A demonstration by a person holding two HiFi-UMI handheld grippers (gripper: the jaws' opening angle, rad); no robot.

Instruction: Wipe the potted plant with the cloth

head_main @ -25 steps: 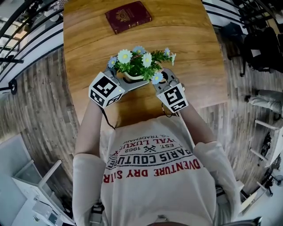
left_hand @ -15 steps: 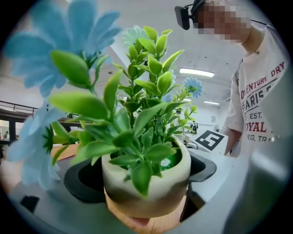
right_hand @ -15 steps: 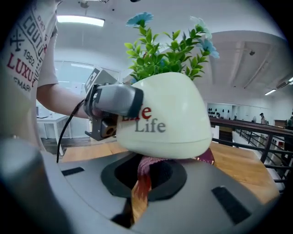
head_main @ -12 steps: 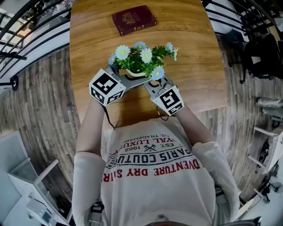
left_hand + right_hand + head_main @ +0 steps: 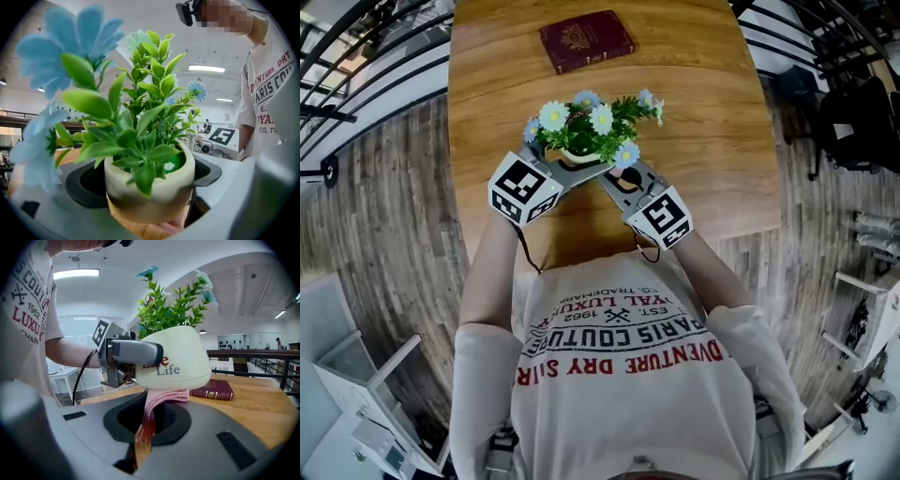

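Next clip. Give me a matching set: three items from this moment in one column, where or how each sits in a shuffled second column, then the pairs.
1. cream ceramic pot holding a green plant with blue and white flowers
2. pink knitted cloth
3. dark red hardcover book

A. lying flat on the wooden table, beyond the plant
B. clamped in the left gripper
C. pinched in the right gripper, touching the pot's underside

Pairs: 1-B; 2-C; 3-A
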